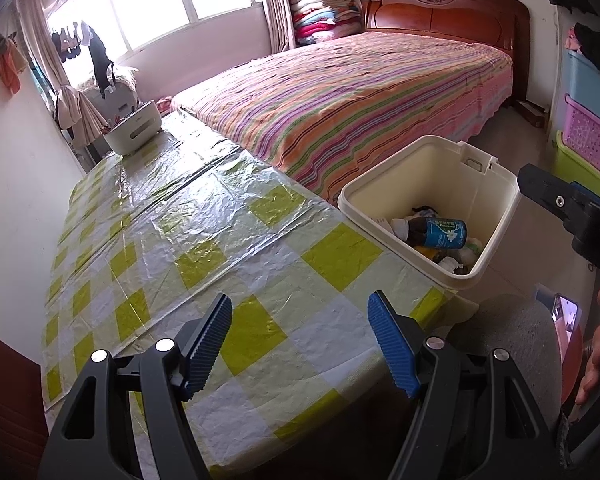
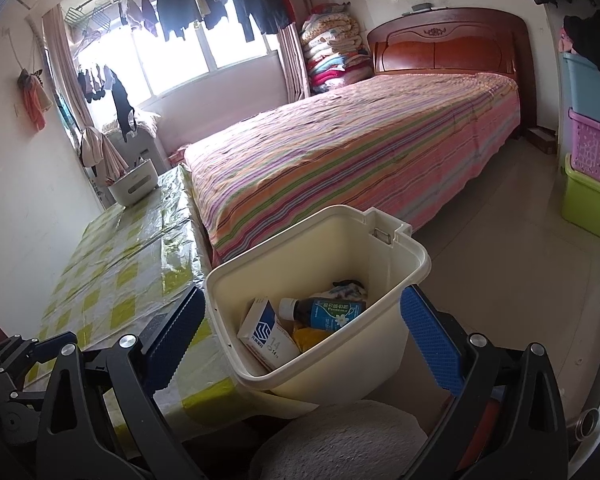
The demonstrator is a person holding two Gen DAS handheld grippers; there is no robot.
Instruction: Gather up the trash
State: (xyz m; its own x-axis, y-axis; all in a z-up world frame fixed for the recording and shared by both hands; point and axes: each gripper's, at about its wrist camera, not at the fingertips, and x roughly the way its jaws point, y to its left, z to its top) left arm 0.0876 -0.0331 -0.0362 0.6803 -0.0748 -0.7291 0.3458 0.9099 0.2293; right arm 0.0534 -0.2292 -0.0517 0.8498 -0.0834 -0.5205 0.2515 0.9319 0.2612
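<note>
I see the cream trash bin (image 2: 340,364) standing just beside the checked table (image 1: 228,264), bottle (image 2: 328,312) and carton (image 2: 266,330) lying inside. My left gripper (image 1: 300,344) hangs spread over the table, empty. My right gripper (image 2: 304,340) is spread before the bin, empty.

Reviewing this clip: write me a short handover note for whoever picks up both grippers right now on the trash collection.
Left gripper: open, nothing between its pads, hovering over the checked tablecloth.
Right gripper: open, empty, aimed at the cream bin beside the table.
In the bin: a dark bottle with a blue label, a white and blue carton, something yellow and crumpled bits underneath.
Done: the trash in view is in the bin.
Left: no loose trash shows on the cloth; only a white container stands at its far end. Check outside these views before stopping.
</note>
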